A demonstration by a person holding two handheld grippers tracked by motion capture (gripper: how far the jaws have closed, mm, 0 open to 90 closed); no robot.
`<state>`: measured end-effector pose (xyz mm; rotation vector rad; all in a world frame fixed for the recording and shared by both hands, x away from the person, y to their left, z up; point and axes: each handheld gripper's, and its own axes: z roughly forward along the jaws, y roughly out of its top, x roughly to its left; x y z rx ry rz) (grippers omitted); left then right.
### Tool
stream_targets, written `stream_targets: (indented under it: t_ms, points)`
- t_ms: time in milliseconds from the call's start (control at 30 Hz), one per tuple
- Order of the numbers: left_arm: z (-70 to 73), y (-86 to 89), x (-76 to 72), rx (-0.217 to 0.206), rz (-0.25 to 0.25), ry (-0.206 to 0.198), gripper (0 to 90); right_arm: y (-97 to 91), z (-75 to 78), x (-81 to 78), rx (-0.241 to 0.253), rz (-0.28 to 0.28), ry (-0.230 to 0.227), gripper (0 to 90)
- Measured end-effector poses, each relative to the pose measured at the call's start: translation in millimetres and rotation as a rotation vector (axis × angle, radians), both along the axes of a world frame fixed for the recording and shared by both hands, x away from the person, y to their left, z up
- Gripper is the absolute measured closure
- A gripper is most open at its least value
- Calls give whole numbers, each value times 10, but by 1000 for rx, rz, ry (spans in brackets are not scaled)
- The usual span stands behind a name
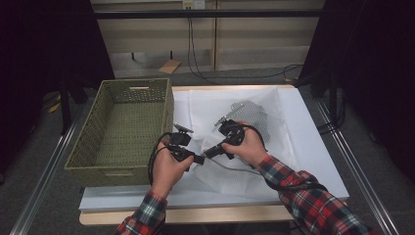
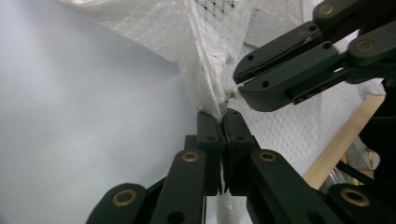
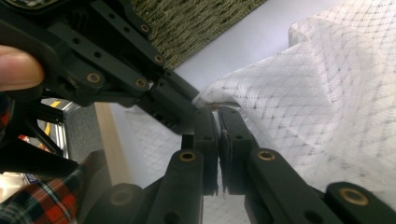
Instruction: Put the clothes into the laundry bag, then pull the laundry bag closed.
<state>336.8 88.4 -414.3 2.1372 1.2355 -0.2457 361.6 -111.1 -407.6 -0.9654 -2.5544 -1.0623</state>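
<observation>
A white mesh fabric (image 1: 230, 176) lies crumpled on the white table (image 1: 313, 147), over a grey netted piece (image 1: 252, 115). My left gripper (image 1: 199, 159) and right gripper (image 1: 208, 152) meet tip to tip at its near left edge. In the left gripper view my left gripper (image 2: 223, 119) is shut on a raised fold of the fabric (image 2: 201, 56), and the right gripper (image 2: 238, 86) pinches the same edge just above. In the right gripper view my right gripper (image 3: 217, 114) is shut on the fabric's corner (image 3: 303, 93), with the left gripper (image 3: 187, 105) touching from the left.
An empty green wicker basket (image 1: 169, 117) stands on the left of the table, close beside the left hand. The table's wooden front edge (image 1: 220, 214) runs below the forearms. Cables trail on the floor (image 1: 235, 73) behind the table.
</observation>
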Motion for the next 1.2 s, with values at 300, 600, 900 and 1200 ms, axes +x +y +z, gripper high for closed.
stream_targets:
  t_ms: [300, 600, 900, 1200]
  points:
    - [140, 107, -24, -29, 54, 33, 883, -95, -1, -23, -8, -52, 23, 876]
    - [117, 100, -25, -26, 61, 56, 882, -158, -9, -77, 5, -65, 50, 875]
    - [126, 97, -30, -25, 59, 64, 884, -214, -13, -115, -26, -79, 46, 875]
    - [126, 99, -34, -6, 69, 75, 884, -355, -28, -163, -16, -95, 67, 875]
